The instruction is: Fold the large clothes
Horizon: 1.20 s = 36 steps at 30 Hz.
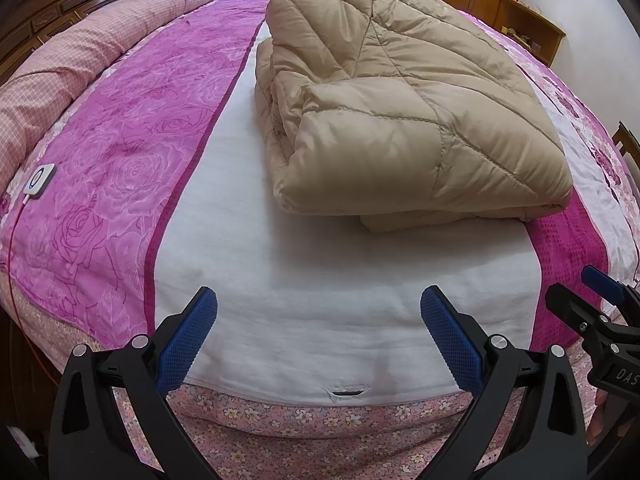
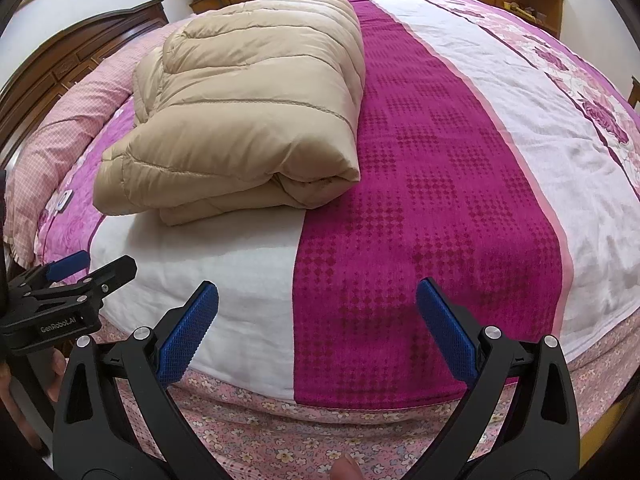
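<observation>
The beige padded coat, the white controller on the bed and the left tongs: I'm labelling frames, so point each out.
beige padded coat [image 1: 400,92], left wrist view, quilted top face
white controller [image 1: 39,181], left wrist view, its middle
left tongs [image 1: 318,328], left wrist view, midway between the blue tips

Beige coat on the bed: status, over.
Left gripper open, empty. Right gripper open, empty. Beige coat lies folded in a thick bundle on the bed, clear of both grippers. Nothing between grippers and coat.
</observation>
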Tool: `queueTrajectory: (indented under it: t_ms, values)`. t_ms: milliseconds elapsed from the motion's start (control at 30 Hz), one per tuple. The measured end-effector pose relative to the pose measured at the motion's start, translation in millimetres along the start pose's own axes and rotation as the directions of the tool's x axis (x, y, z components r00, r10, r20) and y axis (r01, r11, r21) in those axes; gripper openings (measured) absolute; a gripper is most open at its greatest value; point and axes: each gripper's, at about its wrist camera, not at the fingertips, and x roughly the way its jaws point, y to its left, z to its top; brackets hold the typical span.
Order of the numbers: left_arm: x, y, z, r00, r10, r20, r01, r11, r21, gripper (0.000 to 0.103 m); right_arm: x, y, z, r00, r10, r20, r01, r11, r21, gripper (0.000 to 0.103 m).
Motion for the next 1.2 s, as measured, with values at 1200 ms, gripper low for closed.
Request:
queueTrajectory:
  t_ms: [1200]
  values:
    - [5.8,0.9,-1.3,1.000,-0.001,-0.020,0.001,1.000,0.005,0.097,0.0,2.9,2.3,1.000,0.000,0.006,0.001,1.000,-0.010,0.099]
